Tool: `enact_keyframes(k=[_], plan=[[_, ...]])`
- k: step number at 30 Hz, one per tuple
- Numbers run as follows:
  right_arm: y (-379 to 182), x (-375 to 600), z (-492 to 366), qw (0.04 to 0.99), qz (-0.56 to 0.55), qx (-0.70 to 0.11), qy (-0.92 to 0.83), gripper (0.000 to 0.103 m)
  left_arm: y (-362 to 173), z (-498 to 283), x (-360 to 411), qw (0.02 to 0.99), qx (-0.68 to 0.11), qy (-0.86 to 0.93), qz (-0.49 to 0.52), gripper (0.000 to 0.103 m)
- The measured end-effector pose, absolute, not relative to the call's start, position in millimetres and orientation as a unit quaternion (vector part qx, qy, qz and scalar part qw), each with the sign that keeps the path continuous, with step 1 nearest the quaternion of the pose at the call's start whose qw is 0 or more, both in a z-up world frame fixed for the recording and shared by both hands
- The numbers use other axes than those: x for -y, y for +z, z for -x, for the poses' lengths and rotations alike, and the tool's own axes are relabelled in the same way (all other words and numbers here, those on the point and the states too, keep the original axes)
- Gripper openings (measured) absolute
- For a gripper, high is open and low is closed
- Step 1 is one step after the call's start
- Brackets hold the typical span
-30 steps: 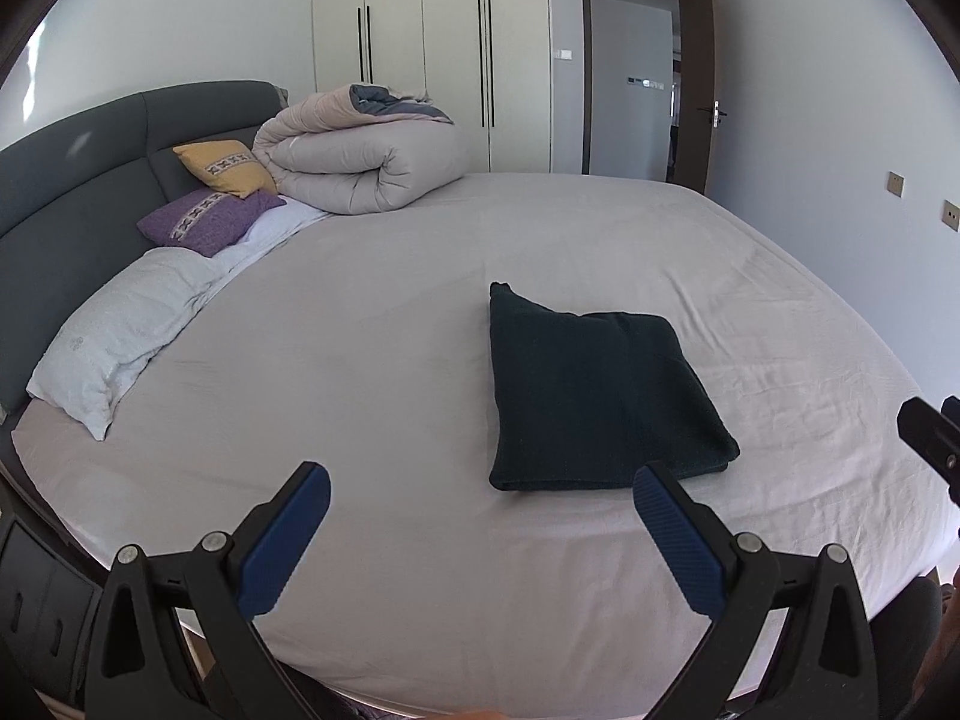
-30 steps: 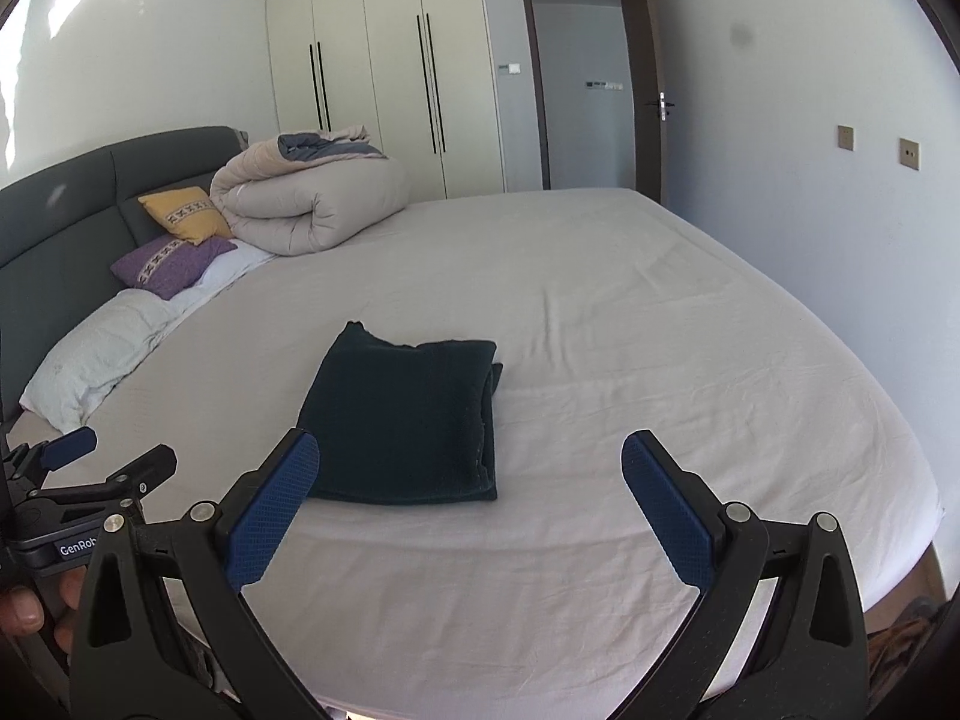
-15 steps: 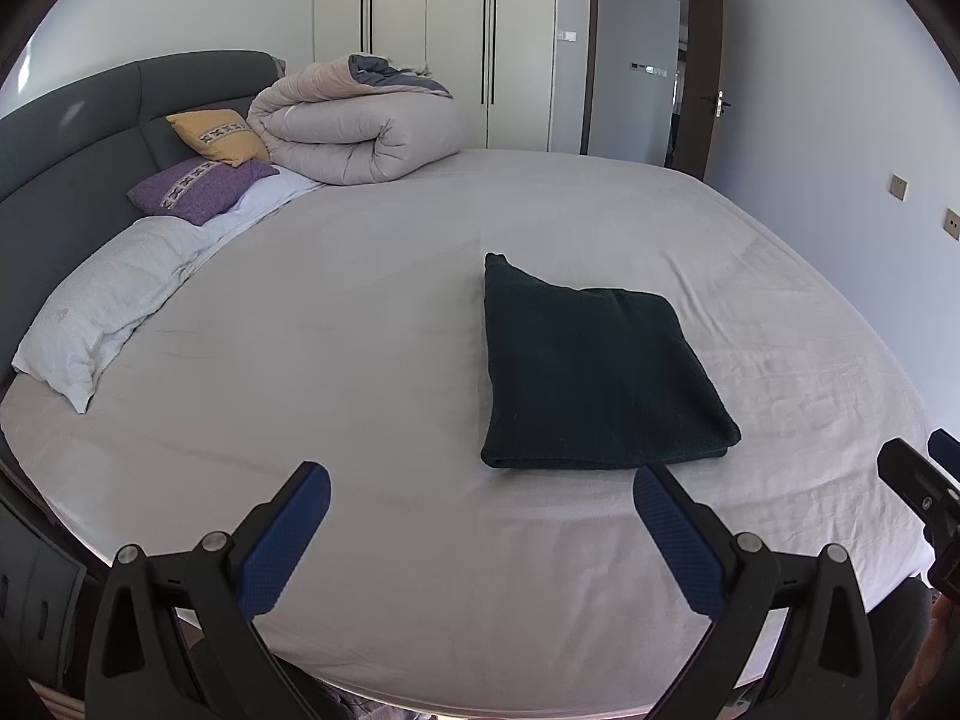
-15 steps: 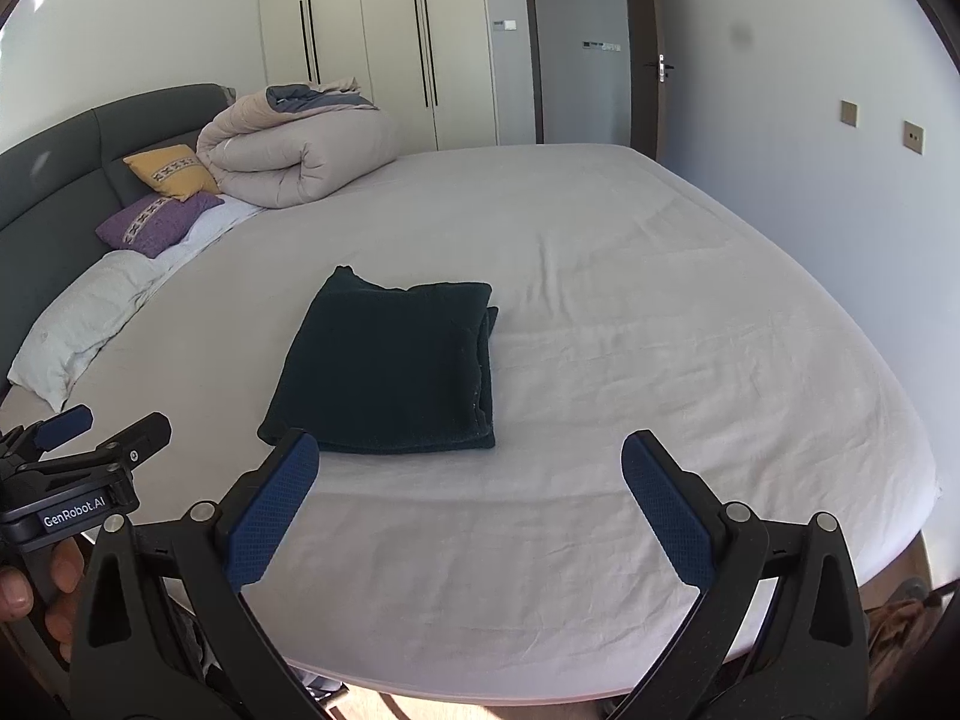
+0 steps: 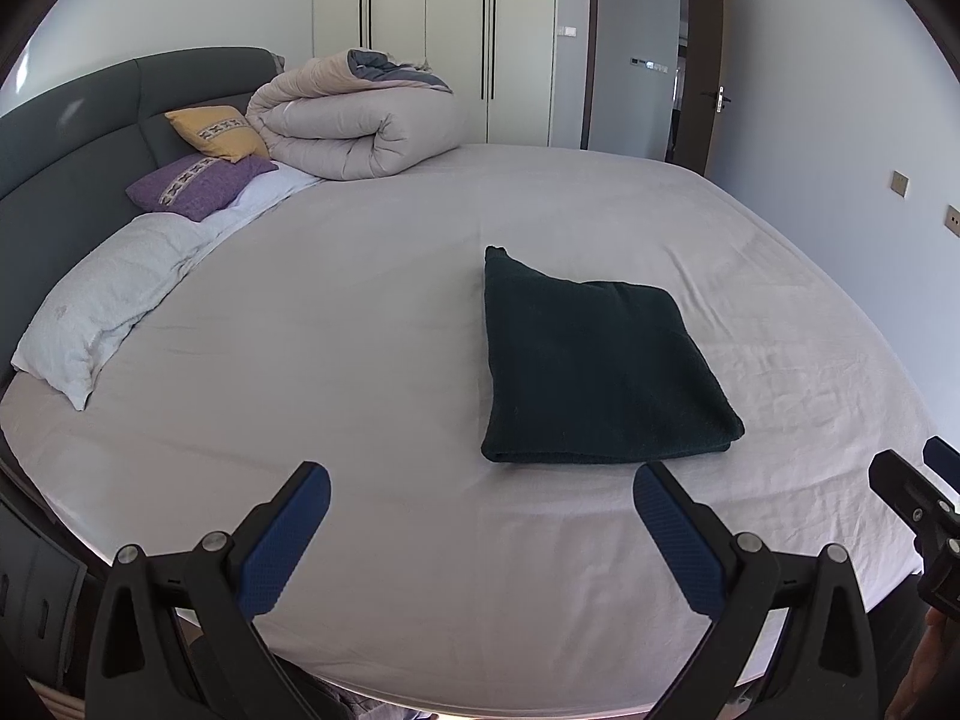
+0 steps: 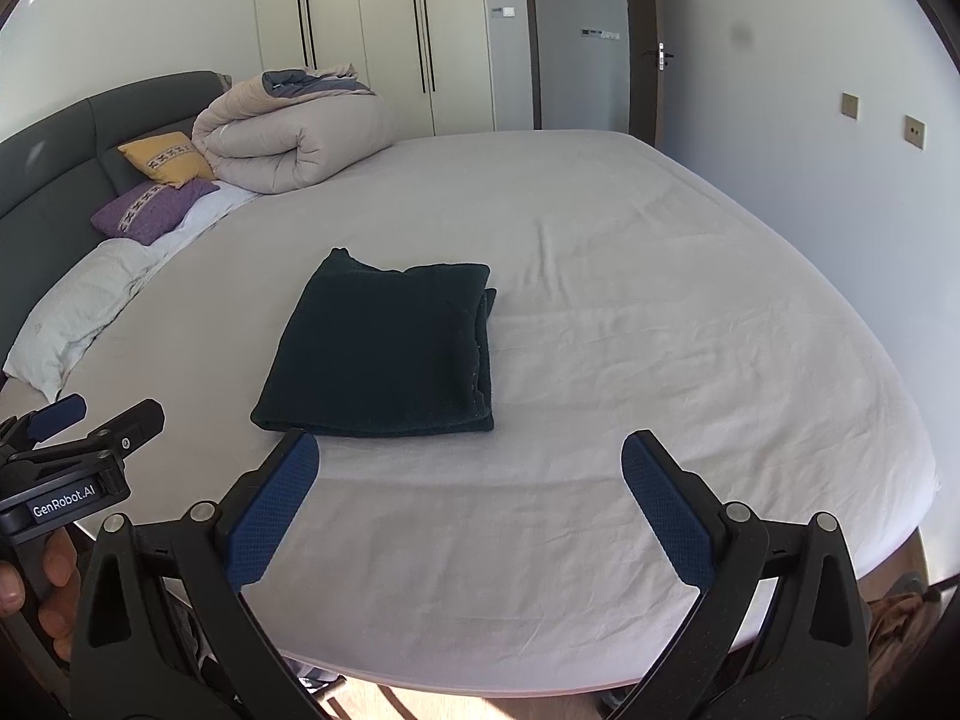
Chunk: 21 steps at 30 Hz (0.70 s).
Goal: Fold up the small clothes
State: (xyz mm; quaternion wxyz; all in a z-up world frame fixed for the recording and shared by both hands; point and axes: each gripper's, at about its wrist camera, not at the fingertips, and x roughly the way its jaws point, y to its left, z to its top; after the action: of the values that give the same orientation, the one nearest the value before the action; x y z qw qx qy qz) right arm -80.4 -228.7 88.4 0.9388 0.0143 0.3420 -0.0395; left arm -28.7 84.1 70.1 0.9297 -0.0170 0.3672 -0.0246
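Near the bed's (image 5: 420, 570) front edge, folded dark garment (image 5: 594, 360) lies flat; both grippers (image 5: 480, 534) (image 6: 468, 504) gape wide, empty

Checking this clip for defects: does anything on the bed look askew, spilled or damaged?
Nothing stands out. The dark green folded garment lies flat on the bed sheet, edges roughly aligned, one corner slightly peaked. Both hand-held grippers are open, clear of it.

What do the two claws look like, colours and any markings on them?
Both the left claw and the right claw have black plastic frames with silver rivets and textured dark blue pads. The left one's body, seen from the right wrist view, carries a white "GenRobot.AI" label.
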Motion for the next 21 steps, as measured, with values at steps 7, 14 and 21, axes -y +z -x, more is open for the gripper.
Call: enact_keyframes(k=[7, 14, 21], plan=[[83.6, 225.2, 80.5, 0.938, -0.015, -0.344, -0.040, 0.103, 69.8, 29.5, -83.2, 0.929, -0.368, -0.024, 0.017, 0.103], [81.4, 223.3, 79.0, 0.937, -0.016, -0.346, -0.040, 0.103, 69.8, 29.6, -83.4, 0.929, -0.368, -0.024, 0.018, 0.103], [78.4, 222.1, 79.4, 0.937, -0.017, -0.348, -0.041, 0.103, 69.8, 29.9, -83.2, 0.929, -0.369, -0.024, 0.017, 0.103]])
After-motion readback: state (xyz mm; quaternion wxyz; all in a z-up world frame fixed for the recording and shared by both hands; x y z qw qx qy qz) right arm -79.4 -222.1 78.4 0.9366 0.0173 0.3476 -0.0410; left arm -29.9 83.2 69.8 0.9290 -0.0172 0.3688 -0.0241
